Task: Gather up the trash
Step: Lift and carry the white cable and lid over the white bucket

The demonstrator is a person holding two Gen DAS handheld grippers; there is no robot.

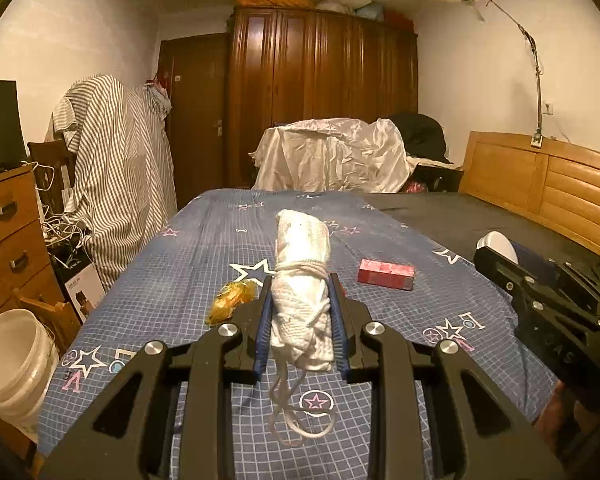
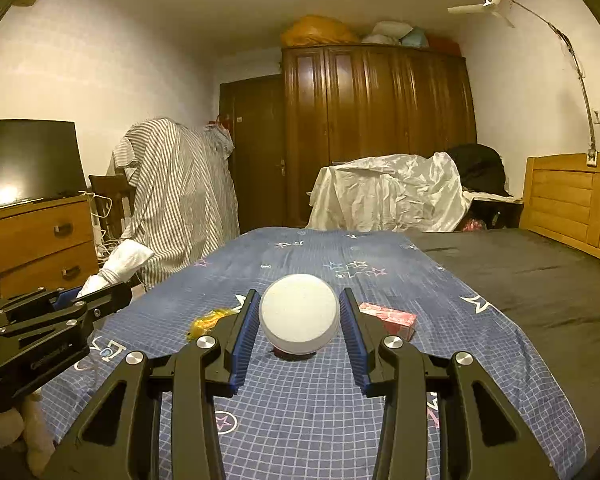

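My left gripper (image 1: 300, 312) is shut on a white cloth bundle tied with string (image 1: 303, 280), held upright above the blue star-patterned bedspread (image 1: 180, 264); it also shows in the right wrist view (image 2: 116, 266). My right gripper (image 2: 298, 320) is shut on a white round cup-like object (image 2: 299, 313), its pale bottom facing the camera; it also shows in the left wrist view (image 1: 498, 242). A yellow crumpled wrapper (image 1: 230, 300) (image 2: 210, 320) and a red box (image 1: 386, 274) (image 2: 392, 318) lie on the bedspread ahead.
A white bucket (image 1: 14, 360) stands on the floor left of the bed. A wooden dresser (image 1: 8, 232) and striped cloth-covered rack (image 1: 116, 176) are at left. A wardrobe (image 1: 320, 92), a white-draped heap (image 1: 332, 156) and the wooden headboard (image 1: 548, 184) lie beyond.
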